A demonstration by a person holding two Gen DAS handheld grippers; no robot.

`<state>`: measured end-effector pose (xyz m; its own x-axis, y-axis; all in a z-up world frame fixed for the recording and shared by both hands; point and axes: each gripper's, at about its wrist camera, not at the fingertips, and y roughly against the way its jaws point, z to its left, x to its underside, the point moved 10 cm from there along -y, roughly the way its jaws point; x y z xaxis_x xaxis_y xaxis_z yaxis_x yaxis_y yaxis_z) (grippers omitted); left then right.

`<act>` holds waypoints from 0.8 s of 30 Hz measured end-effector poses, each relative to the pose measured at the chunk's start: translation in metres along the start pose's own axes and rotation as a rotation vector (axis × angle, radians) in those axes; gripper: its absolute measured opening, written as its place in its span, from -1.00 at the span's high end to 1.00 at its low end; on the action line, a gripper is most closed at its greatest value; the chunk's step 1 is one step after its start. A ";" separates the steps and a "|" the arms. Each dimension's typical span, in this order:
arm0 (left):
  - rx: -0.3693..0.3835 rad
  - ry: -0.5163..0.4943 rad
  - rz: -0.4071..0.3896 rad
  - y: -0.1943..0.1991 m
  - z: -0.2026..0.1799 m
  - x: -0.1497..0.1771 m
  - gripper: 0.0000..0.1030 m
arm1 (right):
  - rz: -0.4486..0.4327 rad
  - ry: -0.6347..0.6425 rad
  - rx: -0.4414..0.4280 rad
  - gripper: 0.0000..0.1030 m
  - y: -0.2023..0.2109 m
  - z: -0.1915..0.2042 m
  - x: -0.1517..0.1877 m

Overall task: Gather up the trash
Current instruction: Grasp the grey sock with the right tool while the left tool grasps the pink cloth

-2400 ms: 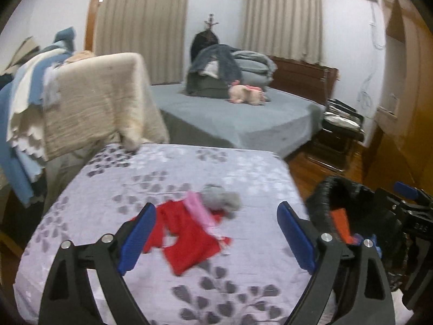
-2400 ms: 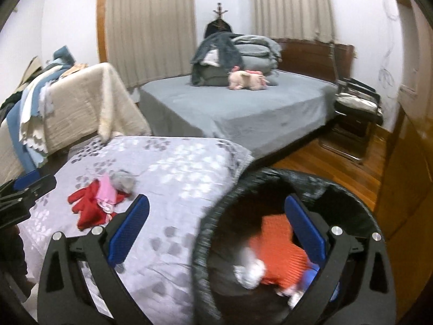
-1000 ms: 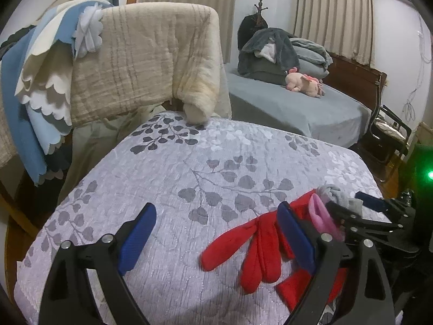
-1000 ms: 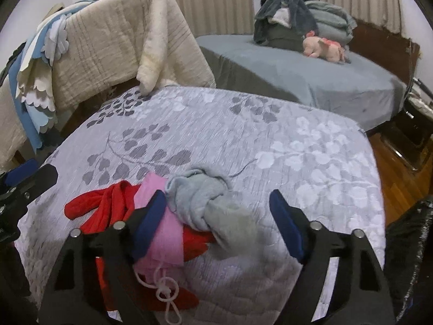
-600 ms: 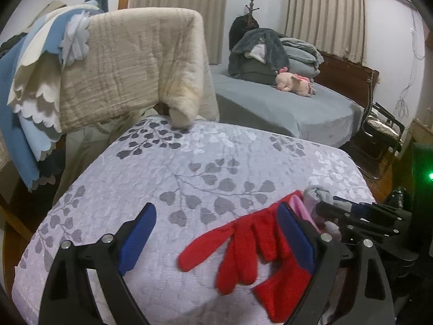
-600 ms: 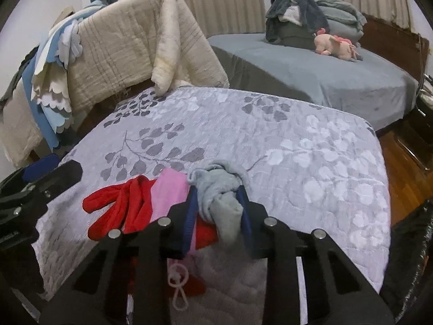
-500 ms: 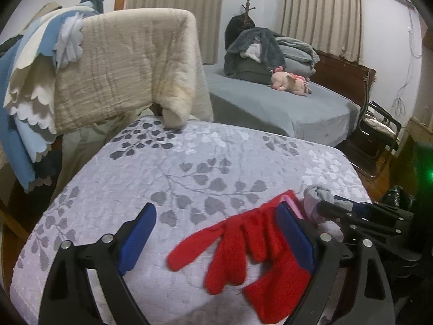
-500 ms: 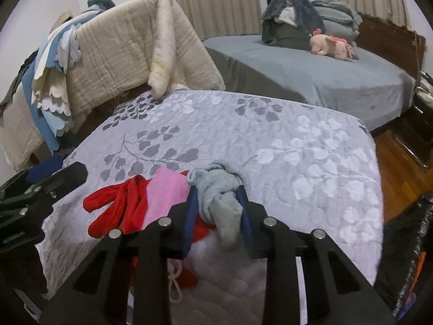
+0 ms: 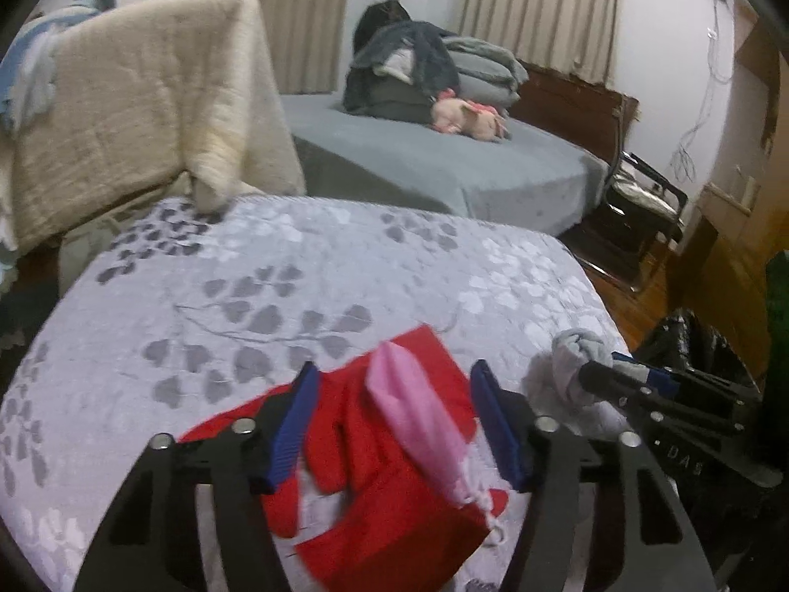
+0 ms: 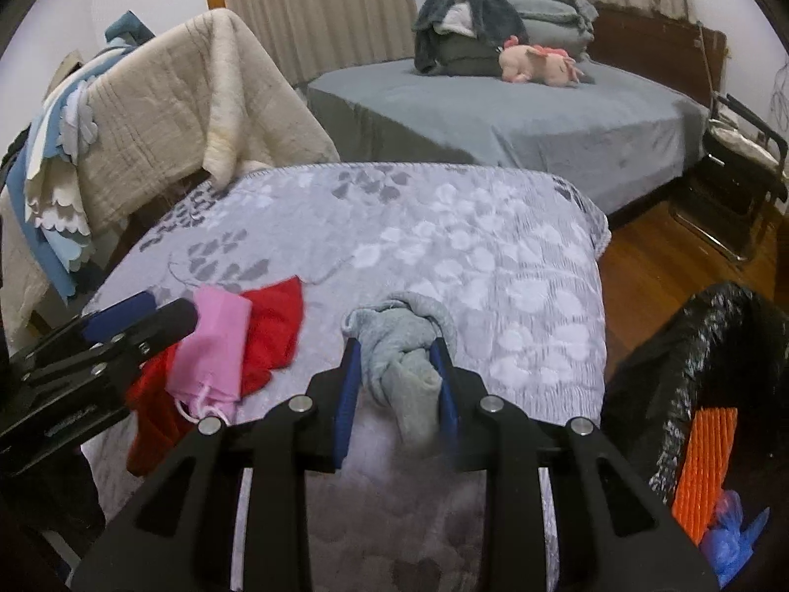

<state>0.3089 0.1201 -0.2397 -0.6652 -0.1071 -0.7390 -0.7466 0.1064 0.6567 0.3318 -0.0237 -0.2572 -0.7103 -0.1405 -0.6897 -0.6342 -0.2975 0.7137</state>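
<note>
Right tool (image 10: 394,380) is gripping the grey sock (image 10: 402,345) near the counter (image 10: 493,256) edge; left tool (image 9: 394,424), half-open, is straddling red gloves (image 9: 360,449); black bin (image 10: 690,360) is holding orange trash (image 10: 705,463).

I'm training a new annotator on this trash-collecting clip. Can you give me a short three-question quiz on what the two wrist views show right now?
1. True or false: the right gripper is shut on the knotted grey sock.
2. Which lies on top of the red fabric glove? A) pink drawstring pouch B) orange ribbed item C) pink plush toy
3. Fill in: the orange ribbed item sits inside the ____ trash bag.

Key: 1 true; 2 A; 3 black.
</note>
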 end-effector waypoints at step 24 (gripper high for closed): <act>0.074 0.002 0.021 0.008 -0.008 0.005 0.88 | 0.057 0.014 -0.002 0.21 -0.021 0.006 0.009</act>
<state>0.2997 0.1128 -0.2365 -0.6807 -0.1056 -0.7249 -0.7300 0.1812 0.6590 0.3368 -0.0136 -0.2782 -0.7410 -0.1701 -0.6496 -0.5924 -0.2901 0.7516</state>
